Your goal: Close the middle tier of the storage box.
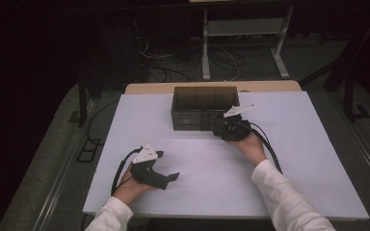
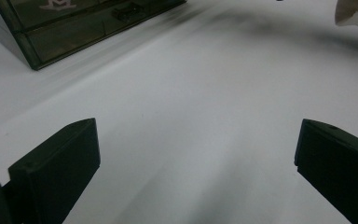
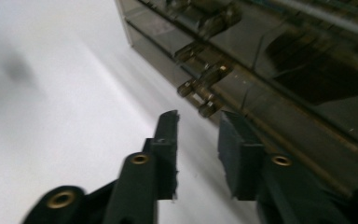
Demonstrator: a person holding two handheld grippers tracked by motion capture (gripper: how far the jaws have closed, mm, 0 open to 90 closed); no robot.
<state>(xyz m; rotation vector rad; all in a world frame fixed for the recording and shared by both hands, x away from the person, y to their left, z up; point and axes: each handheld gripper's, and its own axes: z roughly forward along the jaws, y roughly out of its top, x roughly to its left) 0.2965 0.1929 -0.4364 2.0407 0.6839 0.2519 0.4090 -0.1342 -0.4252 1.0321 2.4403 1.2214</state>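
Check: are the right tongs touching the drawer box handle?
Apart. In the right gripper view, the right tongs stand open just short of the lowest handle on the drawer box, nothing between them.

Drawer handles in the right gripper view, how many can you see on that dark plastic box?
3, stacked along the box's front: one blurred near the top, one in the middle, one lowest, just ahead of the right claw. More may be hidden.

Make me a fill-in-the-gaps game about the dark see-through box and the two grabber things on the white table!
1. The drawer box stands at the ___ edge of the white table.
2. The ___ gripper is at the front of the box.
3. The left gripper has its jaws wide ___.
4. Between the left gripper's jaws there is ___.

Missing words: far; right; open; nothing
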